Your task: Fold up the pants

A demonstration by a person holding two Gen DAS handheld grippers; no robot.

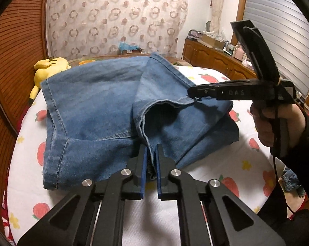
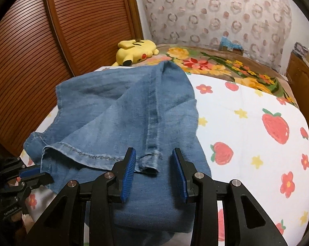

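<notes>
Two claws worked at the edge of a pair of blue denim pants (image 1: 97, 110) that lay partly folded on a bed. In the left wrist view, the left claw (image 1: 151, 153) had its blue pads drawn close together, pinching a hemmed fold of the denim between them. In the right wrist view, the right claw (image 2: 154, 164) stood partly apart, its ribbed blue pads on either side of a leg hem and seam, with gaps between pads and cloth, so it gripped nothing there. The left view showed that same right claw from the side, its tips at the upper hem edge, held by a hand (image 1: 277, 123) in a dark sleeve. Under the pants lay a white bedsheet (image 2: 246, 123) printed with strawberries and flowers, and beyond it a floral blanket (image 2: 216, 65). A yellow plush toy (image 2: 137, 50) lay near the far edge, beside a slatted wooden panel (image 2: 62, 30); a patterned curtain (image 1: 117, 20) hung behind.
</notes>
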